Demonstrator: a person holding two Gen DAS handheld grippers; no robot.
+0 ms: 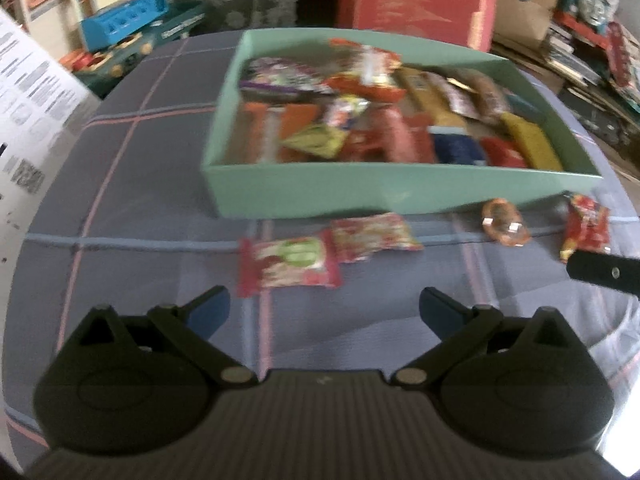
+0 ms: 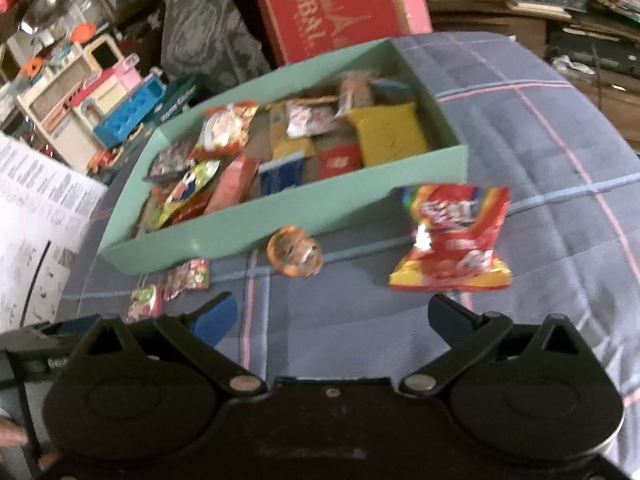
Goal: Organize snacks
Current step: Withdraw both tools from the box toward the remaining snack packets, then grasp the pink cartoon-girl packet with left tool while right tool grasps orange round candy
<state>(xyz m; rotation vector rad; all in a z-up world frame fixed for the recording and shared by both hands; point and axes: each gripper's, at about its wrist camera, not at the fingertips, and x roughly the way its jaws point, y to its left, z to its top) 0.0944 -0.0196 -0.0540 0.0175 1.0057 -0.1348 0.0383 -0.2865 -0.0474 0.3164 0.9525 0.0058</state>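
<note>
Both my tongs gape empty over the worktop (image 1: 120,200).
Red snack bag (image 2: 450,240) at twelve o'clock of right tongs (image 2: 332,316); left tongs (image 1: 324,308) face a pink packet (image 1: 288,266).

The left gripper (image 1: 325,310) hangs wide apart above two pink snack packets (image 1: 288,267) before the green box (image 1: 360,188).

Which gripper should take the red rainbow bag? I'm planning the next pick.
Right. The right gripper is open with the red rainbow bag just ahead; from the left gripper it lies far right.
</note>
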